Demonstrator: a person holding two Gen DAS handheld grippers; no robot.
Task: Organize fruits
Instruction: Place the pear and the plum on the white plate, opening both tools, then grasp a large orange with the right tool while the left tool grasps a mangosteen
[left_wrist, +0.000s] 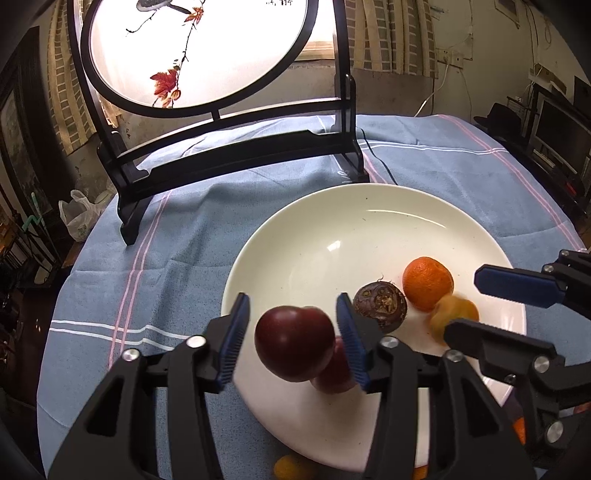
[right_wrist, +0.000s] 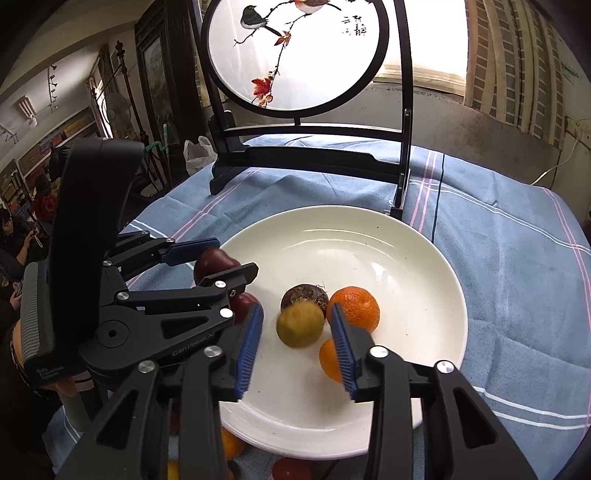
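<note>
My left wrist camera looks steeply down, close over the near left rim of the wide cream ceramic plate (left_wrist: 369, 206); my right one (right_wrist: 424, 258) watches from the near right. Both share the plate and the round black-framed painted screen (left_wrist: 207, 55).

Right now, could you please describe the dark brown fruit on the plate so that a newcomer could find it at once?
Start at the big white plate on the blue tablecloth. Near its middle sits a cluster of fruit, with a bright orange on the right. The dark brown fruit lies just left of that orange; it alone has rough, wrinkled, mottled skin, unlike the smooth red and orange ones.
</note>
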